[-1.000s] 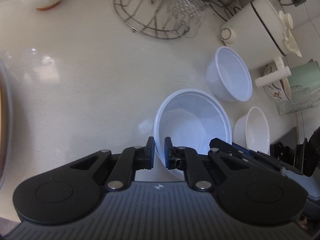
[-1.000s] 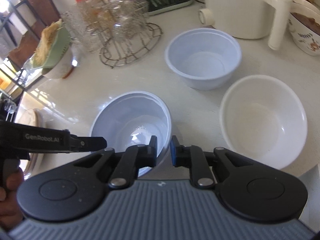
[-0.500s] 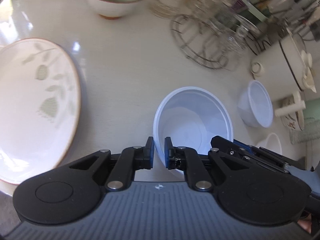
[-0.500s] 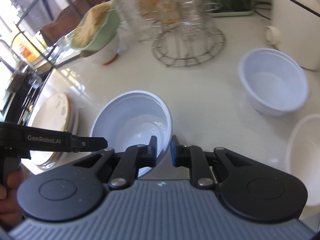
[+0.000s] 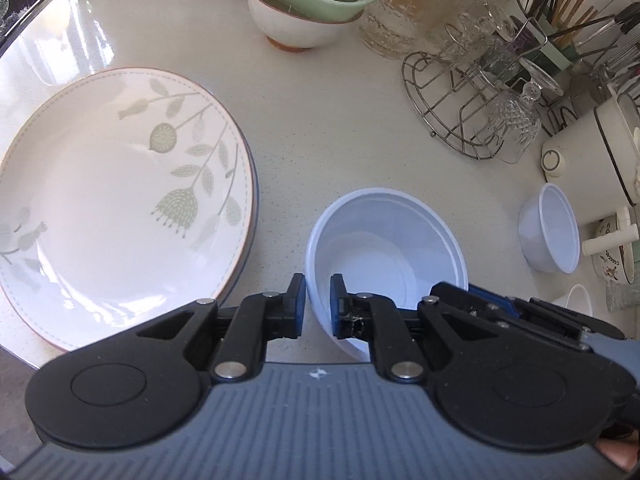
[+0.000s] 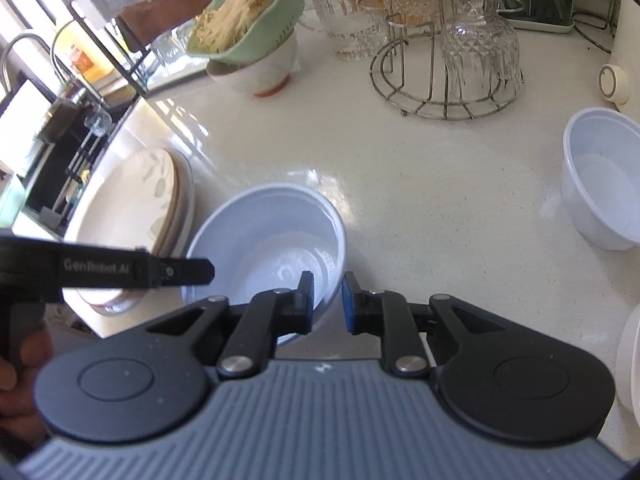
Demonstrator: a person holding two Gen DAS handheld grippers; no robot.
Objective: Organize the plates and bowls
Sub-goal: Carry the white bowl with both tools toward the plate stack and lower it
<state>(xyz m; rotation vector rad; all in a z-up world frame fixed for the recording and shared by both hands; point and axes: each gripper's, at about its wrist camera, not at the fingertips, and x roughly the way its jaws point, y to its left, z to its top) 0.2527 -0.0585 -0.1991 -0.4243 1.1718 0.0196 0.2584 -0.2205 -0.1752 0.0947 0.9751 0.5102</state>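
Note:
A white plastic bowl (image 5: 384,248) is held at its rim by both grippers. My left gripper (image 5: 318,306) is shut on the bowl's left rim. My right gripper (image 6: 327,302) is shut on its right rim; the same bowl shows in the right wrist view (image 6: 268,256). The bowl hangs just right of a leaf-patterned plate (image 5: 120,196), the top of a small stack (image 6: 132,216). A second white bowl (image 5: 550,234) stands far right, also in the right wrist view (image 6: 604,184). A third white bowl (image 6: 630,364) shows at the right edge.
A wire glass rack (image 6: 448,68) with upturned glasses stands at the back. A bowl with a green colander of noodles (image 5: 320,4) sits behind the plate. A white appliance (image 5: 612,132) and a utensil holder (image 5: 560,20) line the far right. The counter edge (image 5: 24,44) runs left.
Both grippers carried the bowl leftward across the counter. The plate stack came into view beside it, and the other two bowls slid off to the right.

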